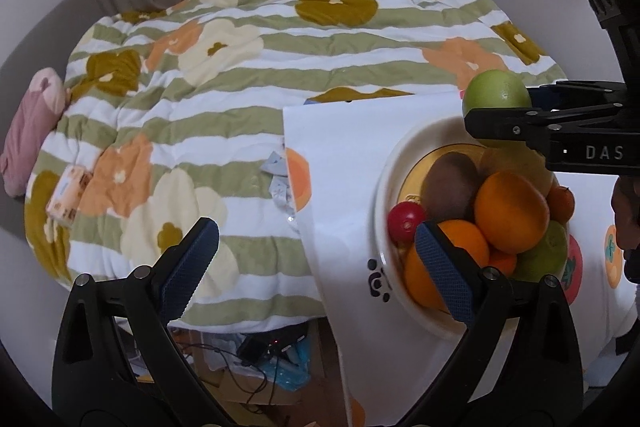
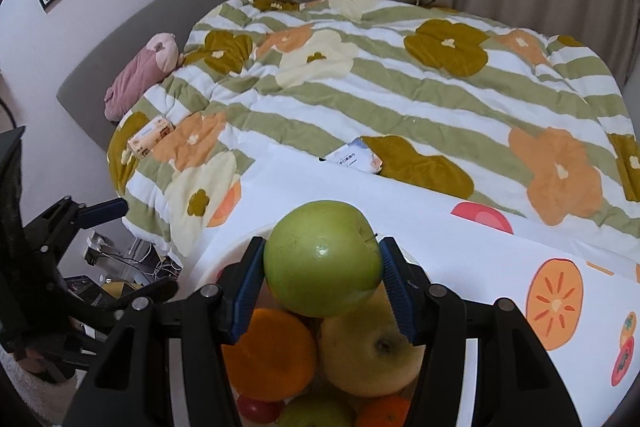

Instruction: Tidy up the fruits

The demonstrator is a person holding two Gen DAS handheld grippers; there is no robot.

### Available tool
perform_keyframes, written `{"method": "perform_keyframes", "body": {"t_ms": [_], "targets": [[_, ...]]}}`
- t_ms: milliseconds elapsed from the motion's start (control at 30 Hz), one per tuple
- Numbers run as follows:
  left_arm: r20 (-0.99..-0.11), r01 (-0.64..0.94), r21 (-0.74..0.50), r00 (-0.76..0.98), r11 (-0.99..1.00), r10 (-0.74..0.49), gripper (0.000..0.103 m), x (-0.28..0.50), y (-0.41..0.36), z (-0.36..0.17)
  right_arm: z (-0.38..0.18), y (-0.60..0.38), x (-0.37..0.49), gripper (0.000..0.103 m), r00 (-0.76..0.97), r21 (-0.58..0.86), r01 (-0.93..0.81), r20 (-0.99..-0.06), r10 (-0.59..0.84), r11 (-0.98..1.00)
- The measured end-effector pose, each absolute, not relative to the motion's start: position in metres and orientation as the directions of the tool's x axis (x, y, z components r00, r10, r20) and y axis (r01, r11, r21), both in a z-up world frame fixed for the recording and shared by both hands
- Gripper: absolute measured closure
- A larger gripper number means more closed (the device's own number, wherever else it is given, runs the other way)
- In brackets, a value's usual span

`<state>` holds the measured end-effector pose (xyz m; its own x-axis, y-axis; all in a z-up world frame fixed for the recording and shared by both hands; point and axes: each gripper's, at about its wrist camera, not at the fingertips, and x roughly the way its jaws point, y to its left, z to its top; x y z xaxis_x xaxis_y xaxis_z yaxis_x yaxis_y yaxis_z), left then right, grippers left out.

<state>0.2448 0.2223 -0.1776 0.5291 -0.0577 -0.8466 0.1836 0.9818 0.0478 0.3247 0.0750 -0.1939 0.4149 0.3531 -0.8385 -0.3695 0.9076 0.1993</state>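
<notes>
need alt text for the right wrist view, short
The right gripper holds a green apple between its blue pads, just above a bowl of oranges and a yellow apple. Behind lies a white fruit-print cloth and a floral striped quilt.

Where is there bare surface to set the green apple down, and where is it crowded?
The right gripper holds the green apple above the bowl, which is piled with fruit. Free patches: the white cloth between bowl and quilt, and the cloth right of the bowl, toward the persimmon print.
</notes>
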Motion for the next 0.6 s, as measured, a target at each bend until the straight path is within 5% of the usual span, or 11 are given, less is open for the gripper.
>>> {"method": "perform_keyframes", "body": {"t_ms": [267, 433, 600], "targets": [[-0.848, 0.183, 0.042, 0.526, 0.982, -0.062, 0.000, 0.249, 0.229, -0.185, -0.203, 0.081, 0.333, 0.050, 0.419, 0.181, -0.343, -0.849, 0.323, 0.922], [-0.846, 0.187, 0.038, 0.529, 0.982, -0.067, 0.000, 0.252, 0.232, -0.187, -0.204, 0.077, 0.330, 0.016, 0.436, 0.206, -0.316, -0.835, 0.335, 0.926], [-0.842, 0.179, 0.055, 0.537, 0.982, -0.050, 0.000, 0.251, 0.232, -0.180, -0.189, 0.075, 0.325, 0.015, 0.482, 0.194, -0.304, -0.813, 0.326, 0.933]]}}
